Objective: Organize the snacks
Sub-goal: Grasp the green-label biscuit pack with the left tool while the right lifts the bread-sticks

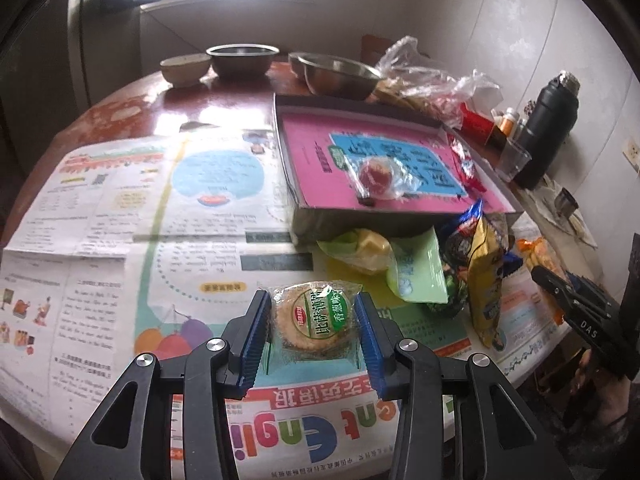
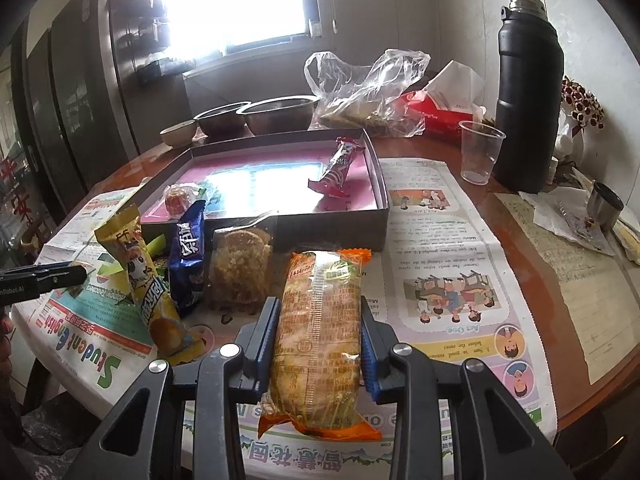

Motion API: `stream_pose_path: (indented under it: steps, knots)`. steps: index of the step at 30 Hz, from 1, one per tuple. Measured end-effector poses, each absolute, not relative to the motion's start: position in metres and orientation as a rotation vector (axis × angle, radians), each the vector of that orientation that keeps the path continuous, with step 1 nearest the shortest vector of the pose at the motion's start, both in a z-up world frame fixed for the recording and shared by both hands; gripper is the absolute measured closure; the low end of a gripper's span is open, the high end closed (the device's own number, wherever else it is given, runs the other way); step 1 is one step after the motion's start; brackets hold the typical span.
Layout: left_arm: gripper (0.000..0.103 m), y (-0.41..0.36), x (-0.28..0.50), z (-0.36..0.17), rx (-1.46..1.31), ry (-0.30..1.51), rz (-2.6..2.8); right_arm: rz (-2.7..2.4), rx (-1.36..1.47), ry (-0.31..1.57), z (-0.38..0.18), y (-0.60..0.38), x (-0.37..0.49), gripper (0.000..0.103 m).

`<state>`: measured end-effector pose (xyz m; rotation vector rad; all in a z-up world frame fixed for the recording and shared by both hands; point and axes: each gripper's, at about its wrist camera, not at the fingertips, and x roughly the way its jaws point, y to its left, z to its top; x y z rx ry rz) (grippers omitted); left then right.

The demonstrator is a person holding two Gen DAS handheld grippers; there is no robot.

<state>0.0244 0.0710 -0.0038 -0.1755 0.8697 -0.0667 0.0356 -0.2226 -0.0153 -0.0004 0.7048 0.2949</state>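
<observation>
Round wooden table (image 2: 532, 248), newspaper (image 1: 100, 208) spread, bright window (image 2: 232, 0) behind

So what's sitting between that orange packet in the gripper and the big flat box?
Only bare newspaper, as the right wrist view shows: the orange packet, clamped in the right gripper, points at the box. A clear bag of biscuits lies just left of that stretch.

Orange snack pack (image 2: 318, 344) in right gripper (image 2: 319, 344)
</observation>
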Motion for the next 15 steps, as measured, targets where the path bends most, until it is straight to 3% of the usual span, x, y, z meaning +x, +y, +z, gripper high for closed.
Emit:
stream_pose_path:
  steps: [15]
  knots:
    - [0.058, 0.068, 0.034, 0.018, -0.191, 0.806, -0.071, 0.301, 0.014, 0.633, 0.012, -0.225, 0.044, 0.067]
